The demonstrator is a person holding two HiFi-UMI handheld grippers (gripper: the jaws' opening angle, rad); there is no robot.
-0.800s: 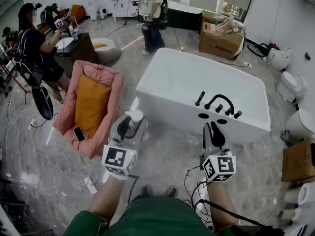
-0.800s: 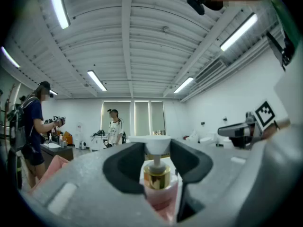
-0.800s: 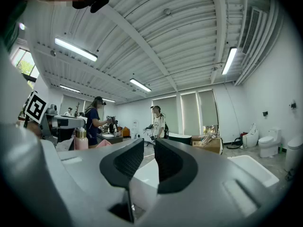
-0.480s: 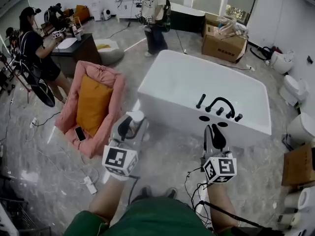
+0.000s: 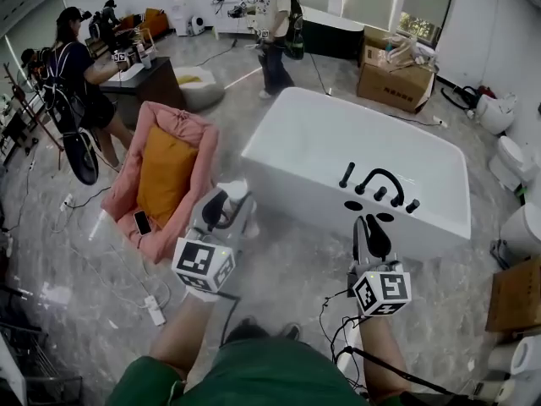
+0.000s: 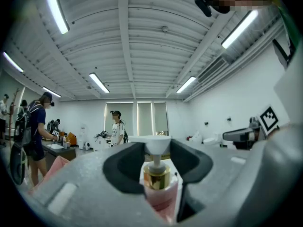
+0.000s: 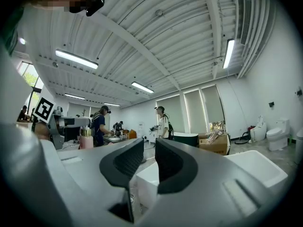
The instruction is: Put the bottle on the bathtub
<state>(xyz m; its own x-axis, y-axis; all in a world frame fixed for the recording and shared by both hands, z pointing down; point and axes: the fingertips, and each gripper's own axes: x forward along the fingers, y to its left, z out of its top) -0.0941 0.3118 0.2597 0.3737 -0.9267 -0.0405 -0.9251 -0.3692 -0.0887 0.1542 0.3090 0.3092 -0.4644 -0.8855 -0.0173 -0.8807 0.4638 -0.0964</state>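
Head view: the left gripper (image 5: 226,212) is still clamping the pink pump bottle (image 6: 158,188) just short of the white bathtub (image 5: 287,184). Only the viewpoint is shifting, so placement is still pending. The right gripper (image 5: 368,227) is idling, jaws barely apart, empty.

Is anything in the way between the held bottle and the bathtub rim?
Nothing visible. The left gripper is shut on the bottle, and only bare floor lies between it and the bathtub's near wall. The faucet set occupies the rim farther right; the pink chair sits off to the left.
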